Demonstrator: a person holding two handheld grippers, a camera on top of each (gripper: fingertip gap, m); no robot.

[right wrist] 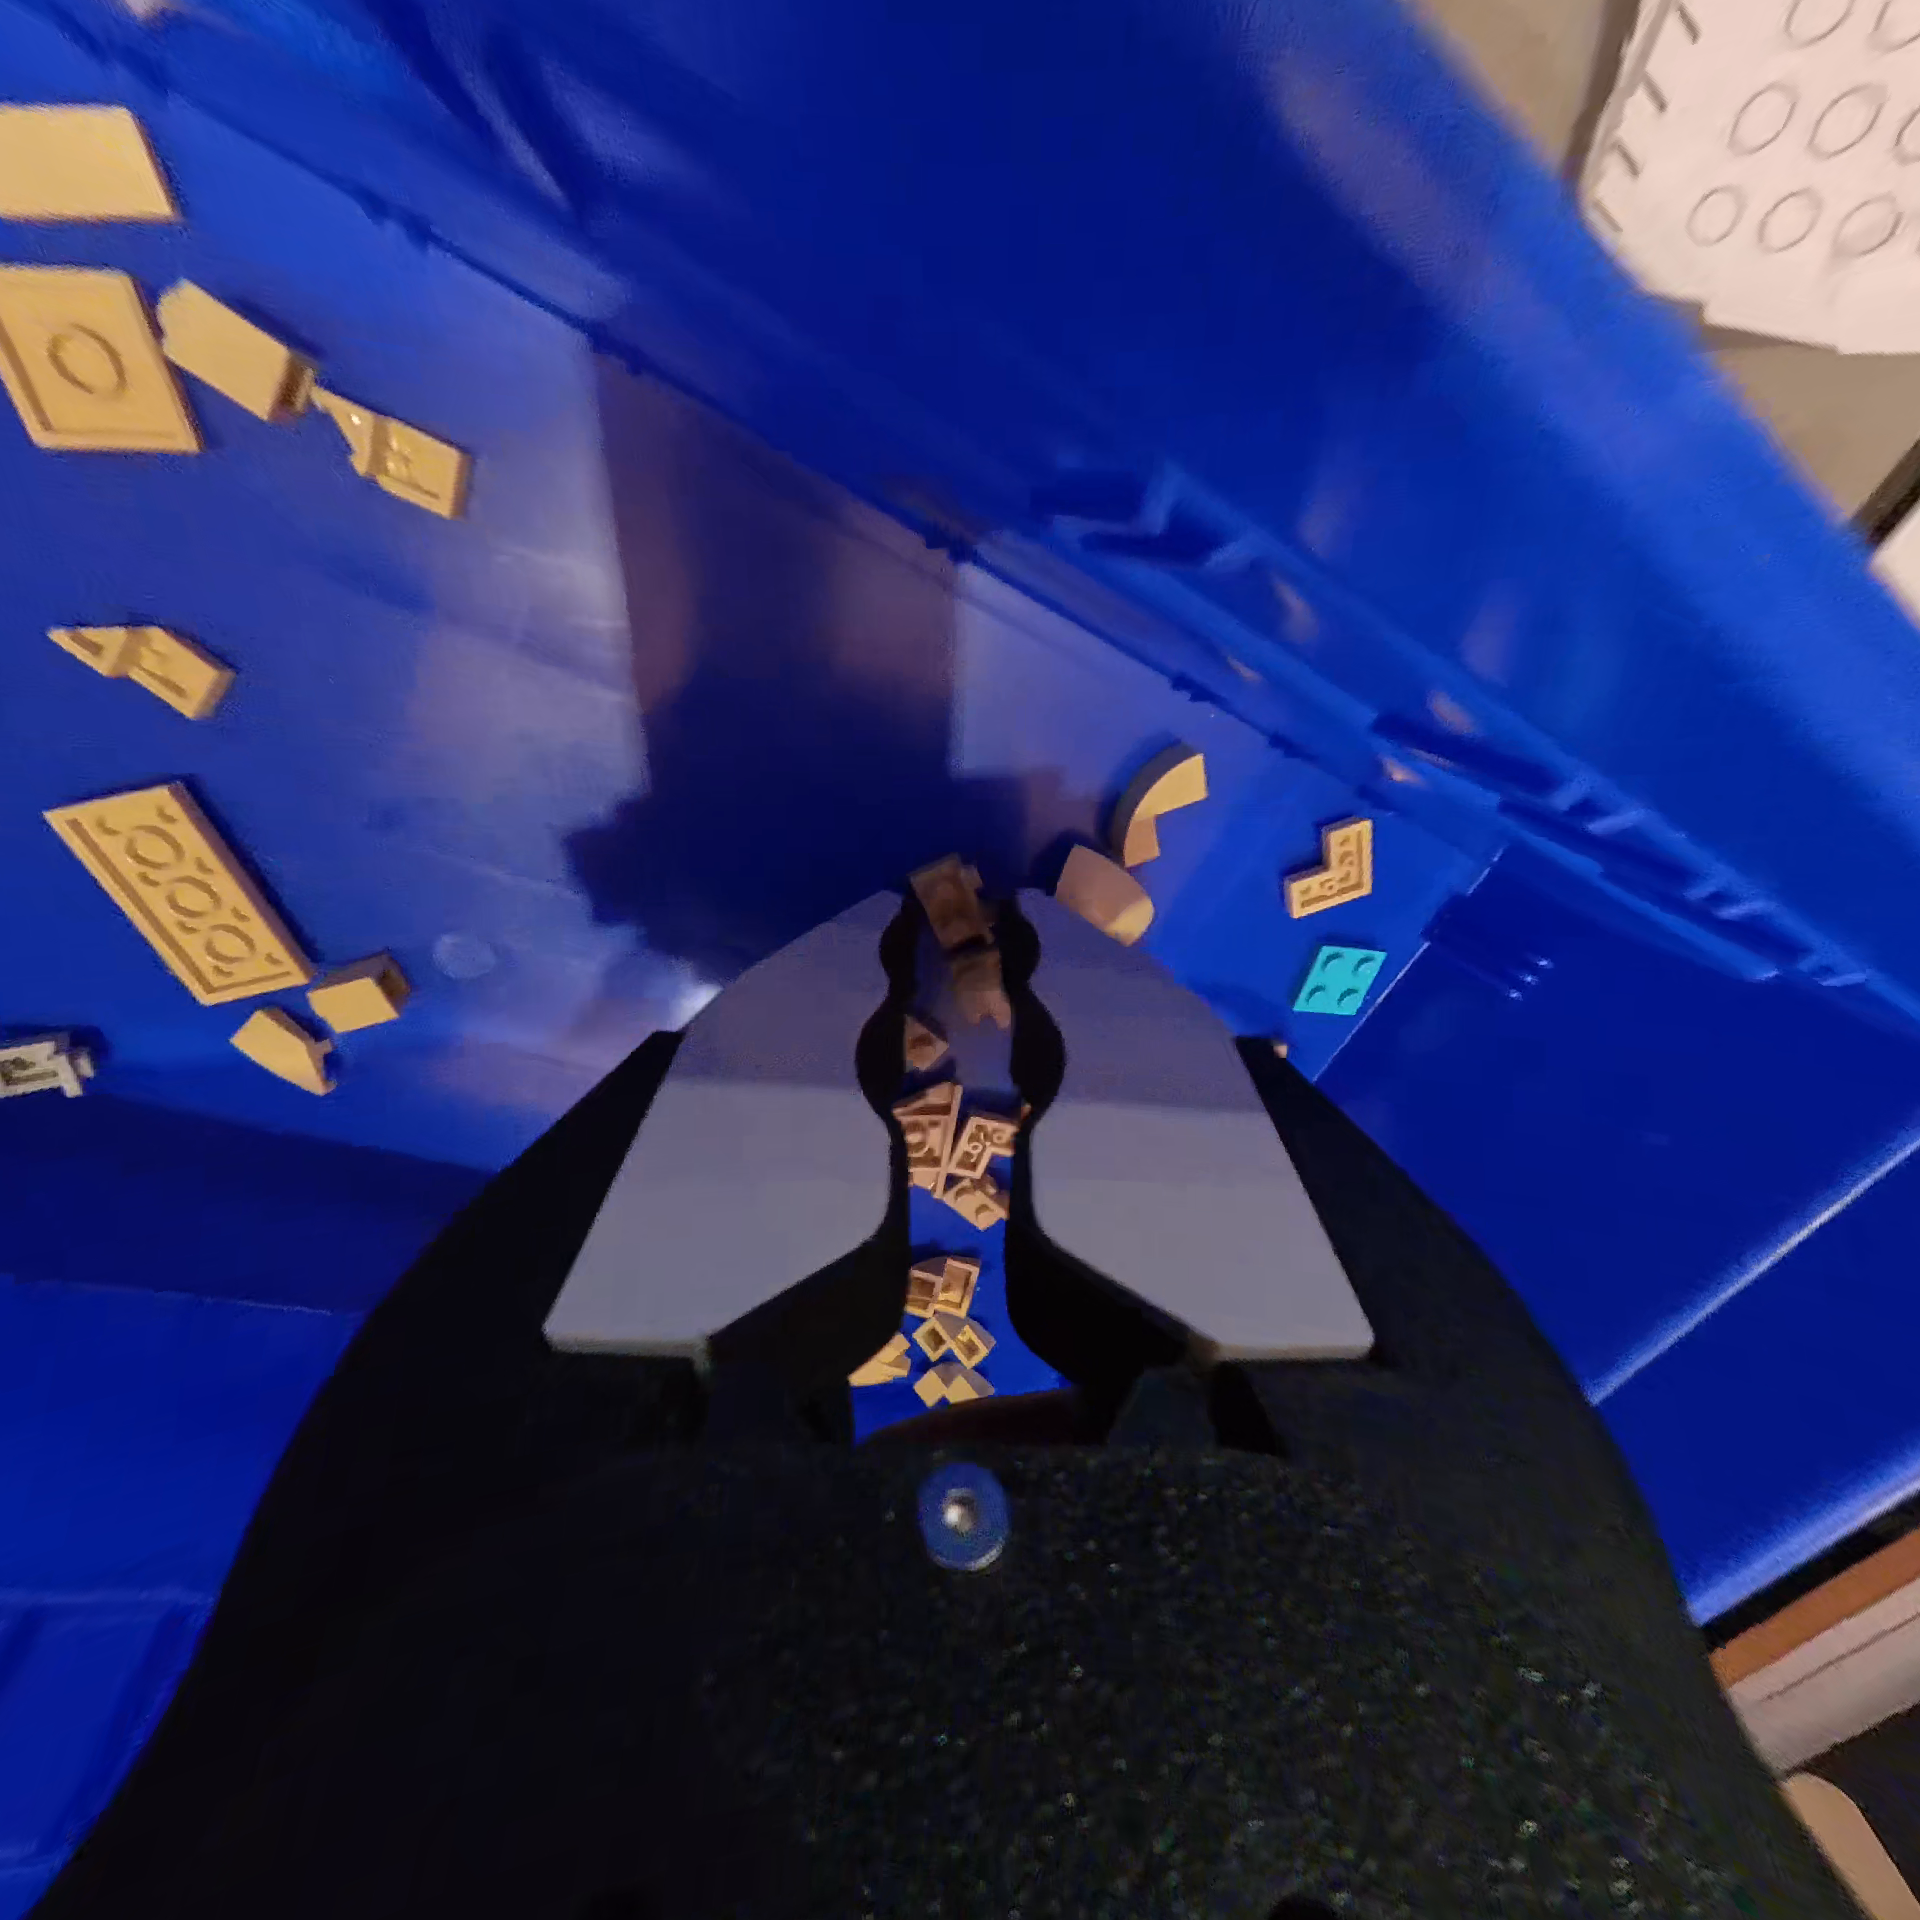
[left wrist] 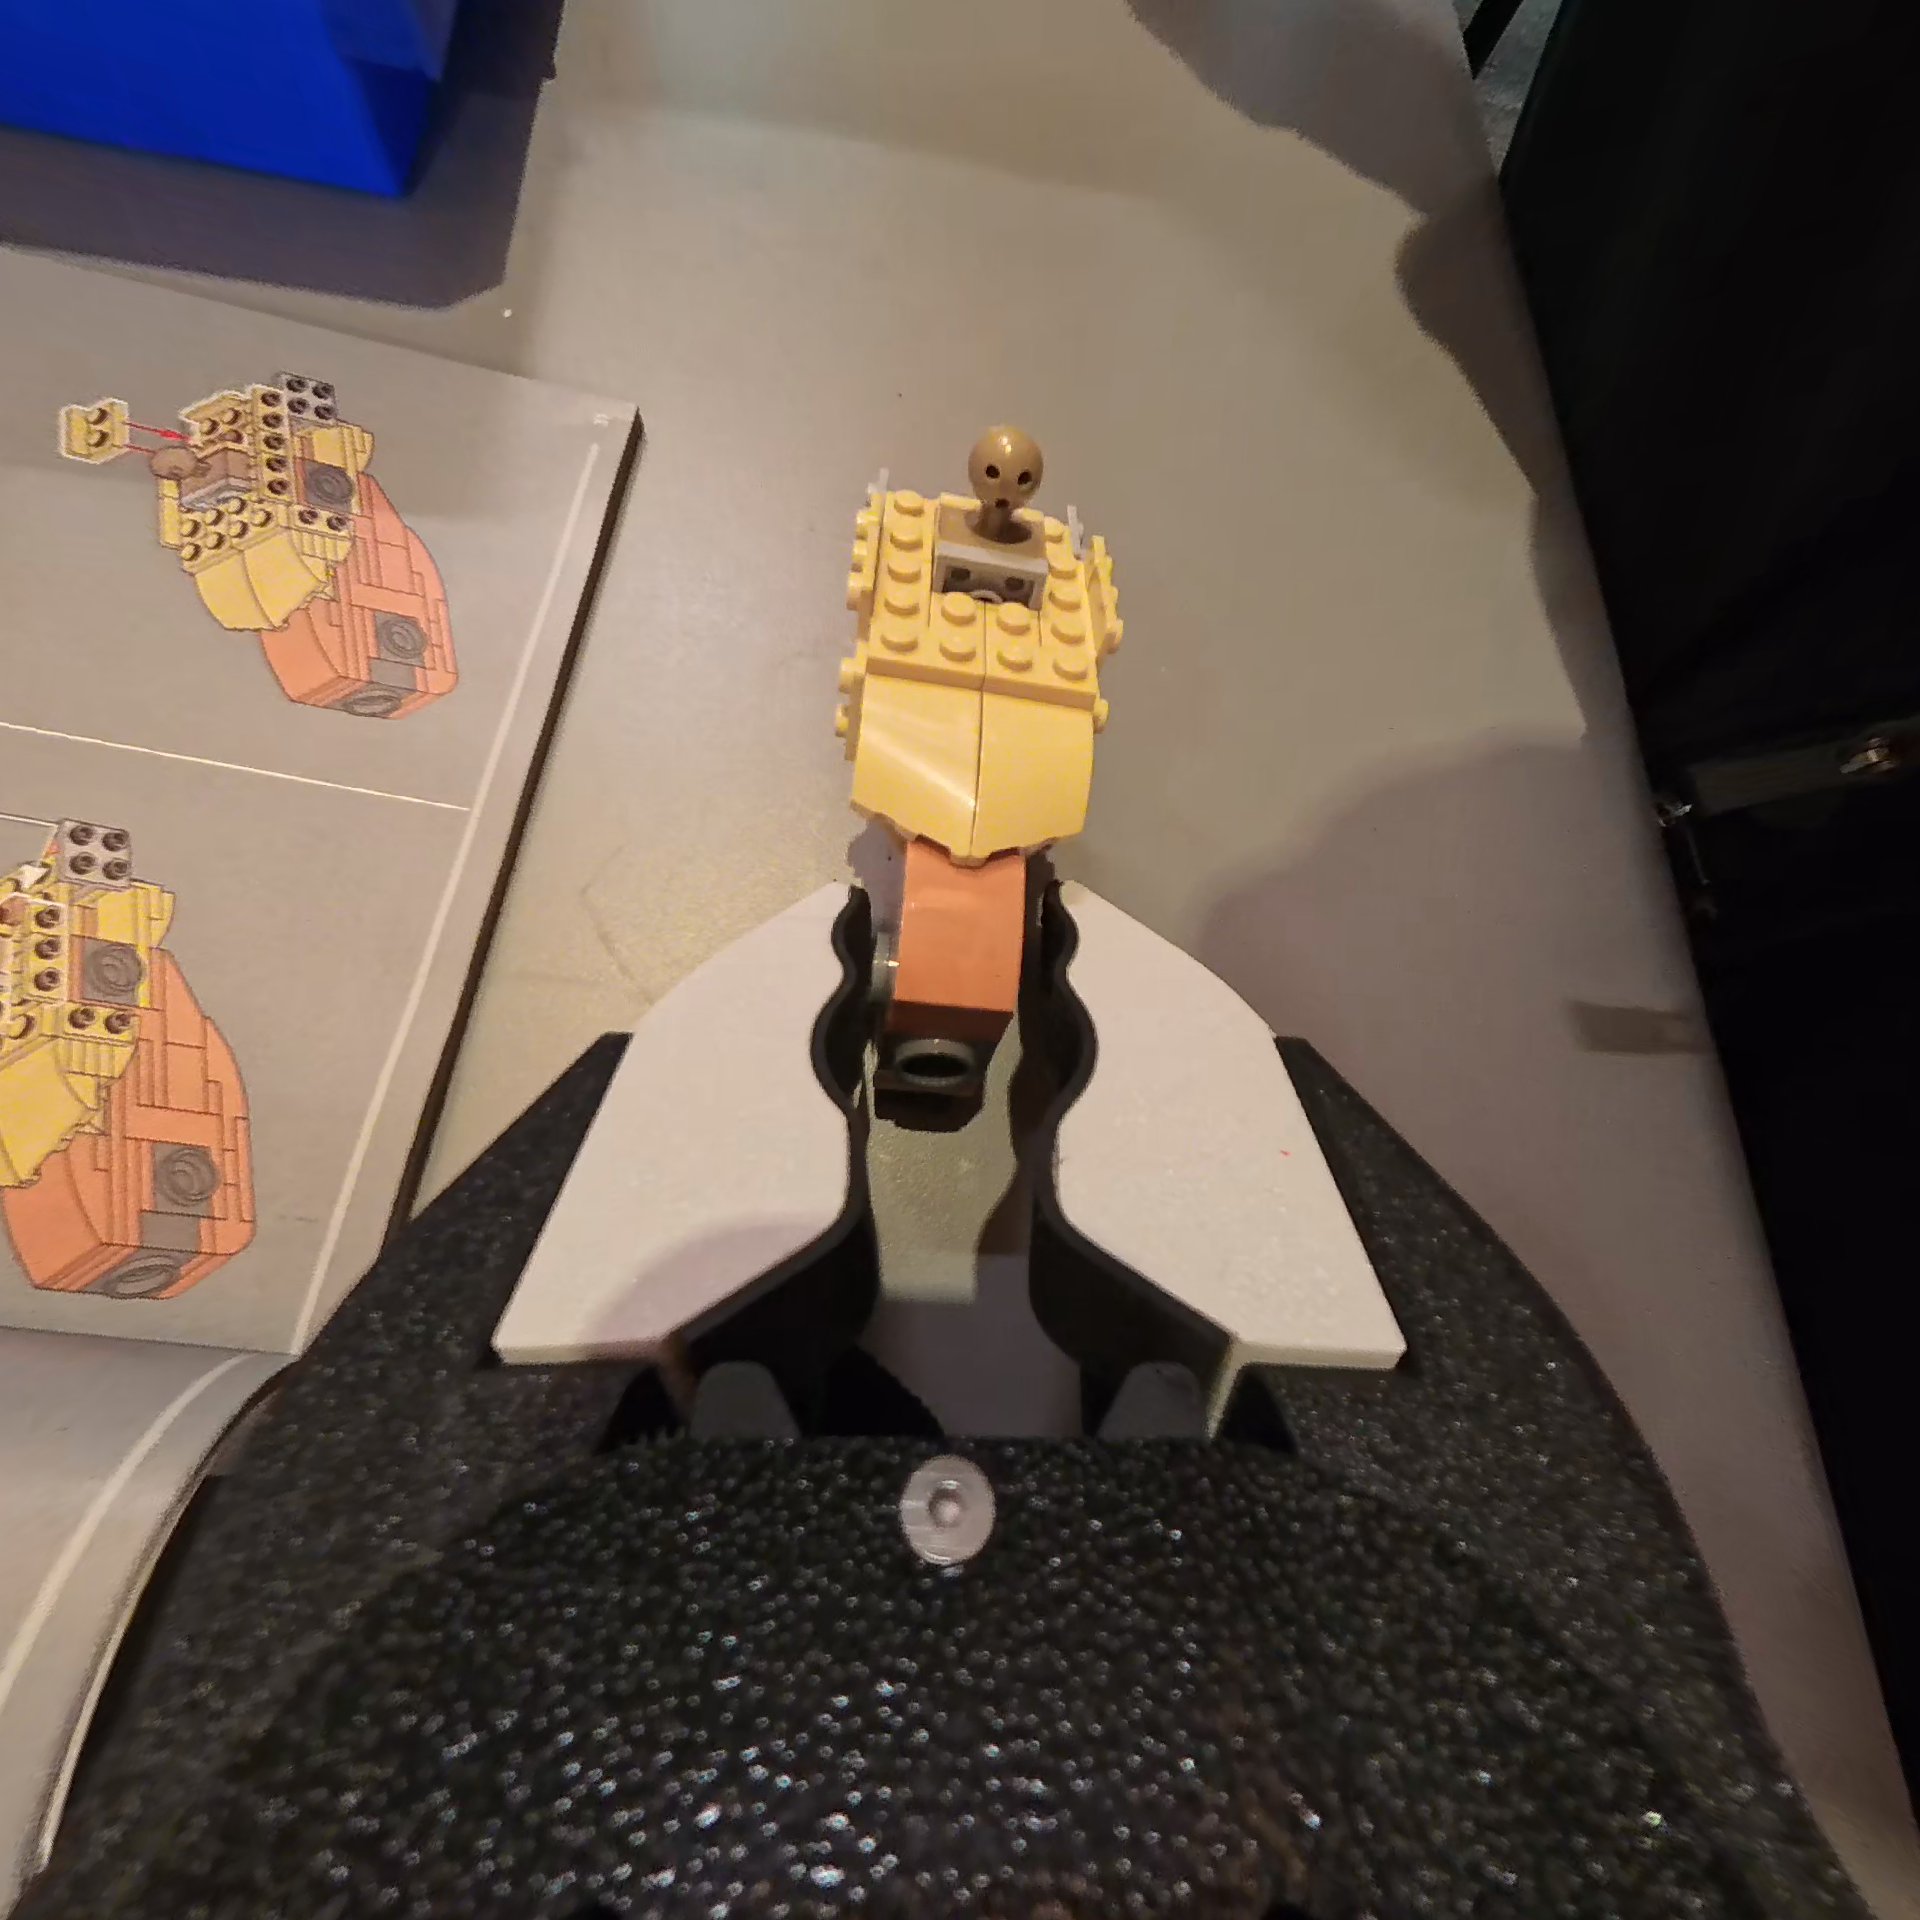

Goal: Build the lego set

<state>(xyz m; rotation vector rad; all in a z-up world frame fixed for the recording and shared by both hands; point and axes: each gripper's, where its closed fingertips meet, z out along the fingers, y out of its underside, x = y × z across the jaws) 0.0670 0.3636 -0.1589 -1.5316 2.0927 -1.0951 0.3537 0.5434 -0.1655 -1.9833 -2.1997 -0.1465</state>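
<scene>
In the left wrist view my left gripper [left wrist: 951, 914] is shut on the orange lower part of the partly built lego model [left wrist: 977, 665]. The model's yellow studded body points away from me over the grey table, with a tan ball piece [left wrist: 1004, 470] on a grey brick at its far end. In the right wrist view my right gripper [right wrist: 961, 914] is down inside the blue bin [right wrist: 1351, 468], its jaws closed on a small tan piece [right wrist: 948, 894] at the tips. More small tan pieces [right wrist: 951, 1143] lie on the bin floor under the fingers.
An open instruction booklet [left wrist: 312, 831] lies on the table left of the model. A blue bin corner [left wrist: 208, 94] sits at the far left. A dark object [left wrist: 1766, 520] borders the table's right edge. In the bin lie several tan plates [right wrist: 177, 894], curved pieces [right wrist: 1164, 800] and a teal plate [right wrist: 1338, 979]. The left gripper's tips are roughly 35 cm from the right gripper's. Measured from the fingertips, the teal plate [right wrist: 1338, 979] is 8 cm or so from the right gripper and 40 cm from the left.
</scene>
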